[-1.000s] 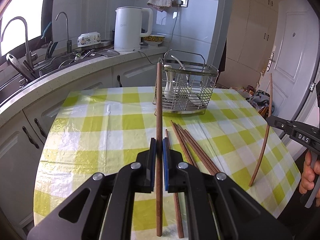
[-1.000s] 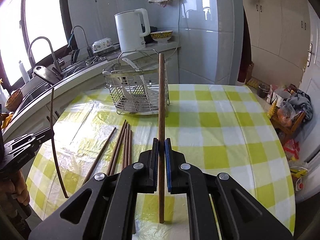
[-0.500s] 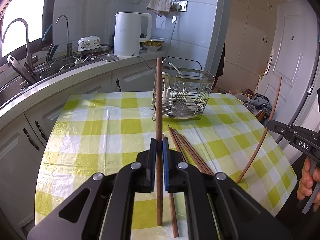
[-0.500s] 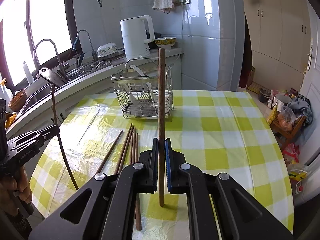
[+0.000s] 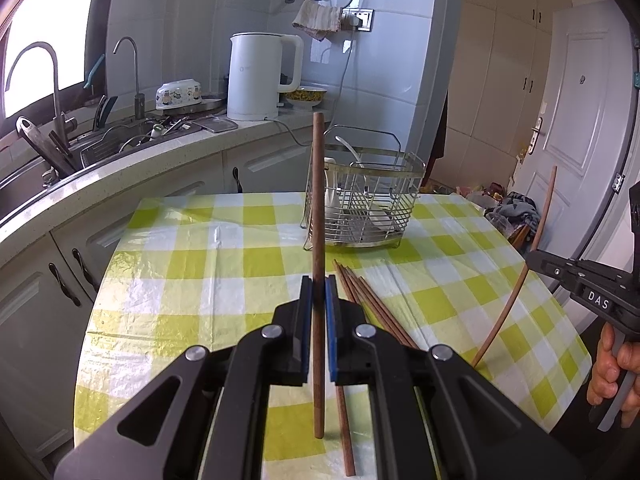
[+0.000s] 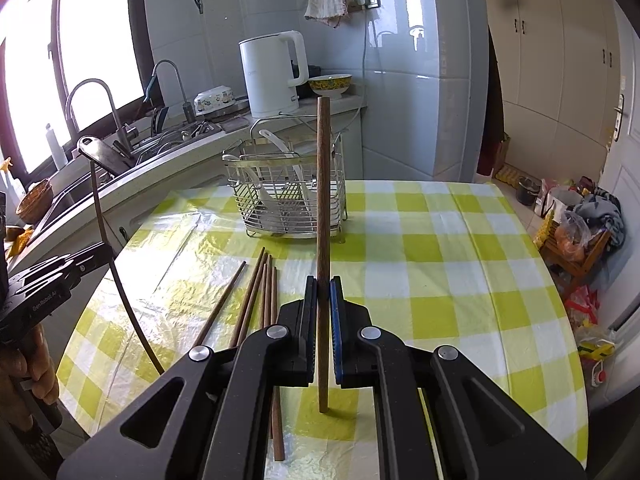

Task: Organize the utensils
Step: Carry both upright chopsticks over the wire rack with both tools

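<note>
Both chopsticks are sitting more upright than before, each standing clamped between jaws: left gripper [image 5: 319, 312] pinching one [image 5: 318, 240], right gripper [image 6: 323, 312] pinching another [image 6: 323, 220], rack [image 5: 400, 184] ahead.

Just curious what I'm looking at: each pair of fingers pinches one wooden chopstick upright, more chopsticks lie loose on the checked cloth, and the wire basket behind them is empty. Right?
Nearly. The wire basket is not empty: the right wrist view shows white spoons in it. The rest holds: each gripper pinches an upright chopstick, and loose chopsticks lie on the cloth.
</note>
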`<state>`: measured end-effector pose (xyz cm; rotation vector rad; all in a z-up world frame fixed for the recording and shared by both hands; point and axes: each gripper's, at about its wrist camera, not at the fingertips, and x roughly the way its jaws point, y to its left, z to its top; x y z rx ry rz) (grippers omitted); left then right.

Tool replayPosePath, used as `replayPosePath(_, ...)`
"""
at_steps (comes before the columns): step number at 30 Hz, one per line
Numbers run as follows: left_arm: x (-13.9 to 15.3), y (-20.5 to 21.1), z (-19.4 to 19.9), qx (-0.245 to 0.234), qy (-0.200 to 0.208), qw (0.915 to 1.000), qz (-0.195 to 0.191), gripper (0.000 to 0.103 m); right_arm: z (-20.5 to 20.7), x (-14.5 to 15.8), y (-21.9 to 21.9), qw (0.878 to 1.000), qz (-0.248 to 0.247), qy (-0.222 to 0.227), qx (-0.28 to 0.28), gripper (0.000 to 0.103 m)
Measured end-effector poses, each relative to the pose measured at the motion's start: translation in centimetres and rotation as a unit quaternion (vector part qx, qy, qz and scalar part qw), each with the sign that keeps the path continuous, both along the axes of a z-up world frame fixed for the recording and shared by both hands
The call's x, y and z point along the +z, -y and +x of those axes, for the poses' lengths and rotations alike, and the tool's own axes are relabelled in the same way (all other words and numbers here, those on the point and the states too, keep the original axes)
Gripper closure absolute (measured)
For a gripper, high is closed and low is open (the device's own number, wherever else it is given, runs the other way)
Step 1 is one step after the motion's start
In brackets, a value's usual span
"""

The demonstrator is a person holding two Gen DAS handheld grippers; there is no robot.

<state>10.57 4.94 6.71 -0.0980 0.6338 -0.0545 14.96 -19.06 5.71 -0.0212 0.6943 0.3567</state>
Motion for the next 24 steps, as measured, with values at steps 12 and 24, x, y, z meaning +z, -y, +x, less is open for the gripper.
replayPosePath(12, 1.0, 0.3, 0.9, -0.008, 0.008, 0.9999, 0.002, 0.097, 0.4, 0.9, 0.0, 1.0, 0.0, 0.006, -0.004, 0.096)
replayPosePath(24, 6.5, 0.5, 4.9, -0.034, 0.048, 0.9983, -0.006, 0.097, 4.3, 5.5, -1.0, 1.0, -0.006, 0.027, 0.001, 0.096)
